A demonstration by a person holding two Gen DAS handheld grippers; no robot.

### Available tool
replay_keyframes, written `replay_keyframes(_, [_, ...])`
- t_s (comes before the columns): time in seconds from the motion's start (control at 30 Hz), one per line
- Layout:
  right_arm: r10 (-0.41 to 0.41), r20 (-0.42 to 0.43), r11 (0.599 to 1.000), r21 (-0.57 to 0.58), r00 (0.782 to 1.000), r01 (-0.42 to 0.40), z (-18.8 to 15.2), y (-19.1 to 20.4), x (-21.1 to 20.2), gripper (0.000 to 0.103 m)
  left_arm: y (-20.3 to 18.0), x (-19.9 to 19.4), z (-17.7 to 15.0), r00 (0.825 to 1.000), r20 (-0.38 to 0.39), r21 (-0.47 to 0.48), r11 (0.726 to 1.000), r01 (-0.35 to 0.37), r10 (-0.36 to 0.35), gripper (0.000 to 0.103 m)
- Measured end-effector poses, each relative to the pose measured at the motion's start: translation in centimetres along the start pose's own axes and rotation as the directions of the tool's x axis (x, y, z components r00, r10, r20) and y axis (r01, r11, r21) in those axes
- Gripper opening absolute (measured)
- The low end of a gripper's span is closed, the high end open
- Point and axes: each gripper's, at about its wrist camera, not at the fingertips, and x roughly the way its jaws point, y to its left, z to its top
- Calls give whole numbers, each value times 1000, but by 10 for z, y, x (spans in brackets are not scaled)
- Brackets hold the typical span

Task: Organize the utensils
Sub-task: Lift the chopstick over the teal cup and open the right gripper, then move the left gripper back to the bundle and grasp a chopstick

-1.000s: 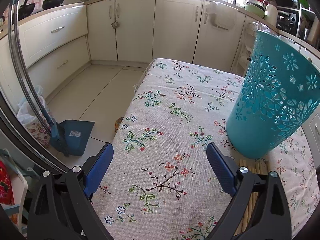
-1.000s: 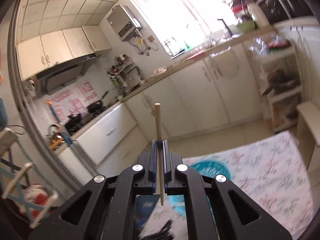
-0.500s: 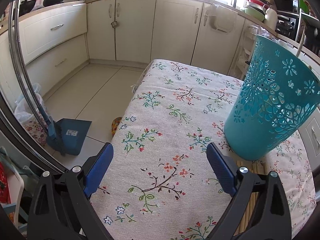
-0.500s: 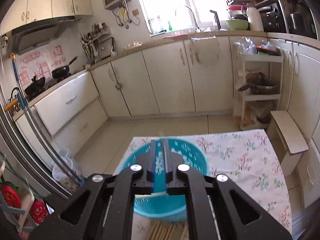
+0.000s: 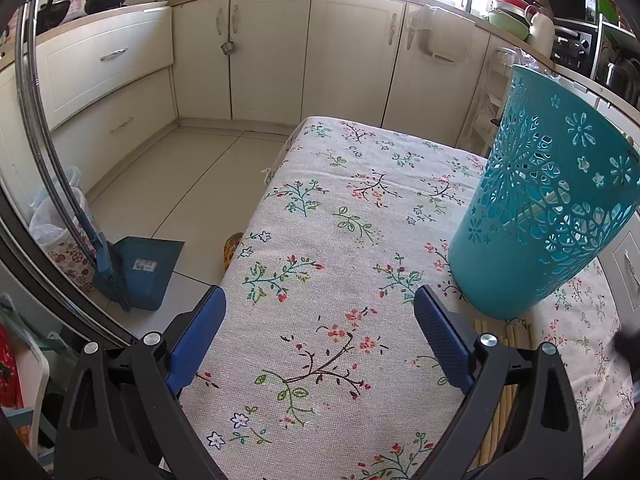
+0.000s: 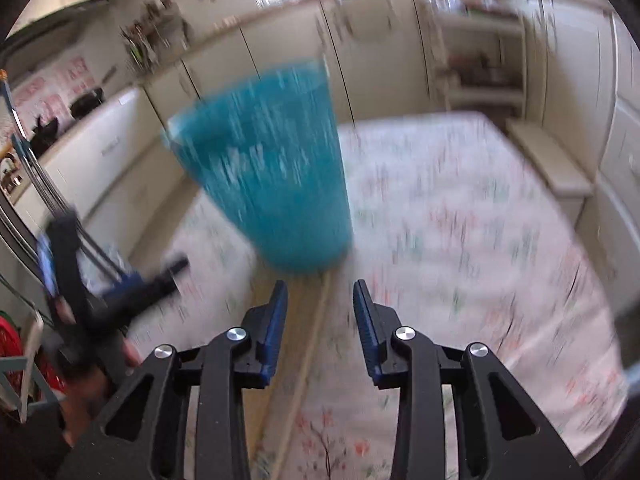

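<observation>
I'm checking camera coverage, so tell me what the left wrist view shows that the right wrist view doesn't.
Only the left wrist view shows the blue dustpan on the floor, and a chopstick inside the teal basket, seen through its cut-outs. Only the right wrist view shows the open right hand-held gripper, the left hand-held gripper from outside and the white stool. Both show the basket, the wooden chopsticks on the floral tablecloth and the cabinets.
</observation>
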Motion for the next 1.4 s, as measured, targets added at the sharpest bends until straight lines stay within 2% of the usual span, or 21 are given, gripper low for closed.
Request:
replay_keyframes(0.1, [-15, -49, 1000, -16, 999, 15, -11, 4, 17, 35, 0, 0, 0, 1000, -1, 0, 1000, 0, 0, 91])
replay_keyframes(0.37, [-72, -83, 996, -65, 994, 67, -16, 14, 43, 32, 0, -1, -2, 1000, -2, 1, 1000, 6, -6, 91])
replay_keyframes(0.5, [-110, -74, 989, -109, 991, 102, -18, 16, 51, 24, 0, -1, -2, 1000, -4, 1, 1000, 12, -12, 91])
replay_keyframes(0.63, [-132, -78, 983, -140, 988, 120, -16, 12, 52, 11, -1, 0, -1, 1000, -7, 6, 1000, 16, -16, 91])
replay_keyframes(0.73, [-171, -72, 977, -142, 983, 159, -11, 1, 50, 11, -3, 1, 0, 1000, -14, 15, 1000, 20, -20, 91])
replay_keyframes(0.83, [-186, -69, 977, -115, 980, 177, -6, -15, 50, 11, -12, 2, -1, 999, -39, 65, 997, 31, -29, 91])
replay_keyframes(0.97, [-138, -60, 988, -78, 989, 133, -6, -25, 49, 10, -32, -8, -13, 991, -87, 163, 980, 111, -98, 91])
replay_keyframes(1.07, [-108, -63, 993, -59, 992, 105, -5, -29, 49, 12, -48, -15, -22, 988, -98, 229, 964, 137, -117, 91])
replay_keyframes(1.23, [-65, -66, 998, -18, 996, 64, -2, -35, 49, 12, -66, -11, -28, 989, -127, 315, 943, 109, -72, 91])
replay_keyframes(1.4, [-44, -67, 999, -8, 997, 43, 0, -36, 49, 16, -66, -2, -28, 986, -166, 313, 946, 82, -31, 91])
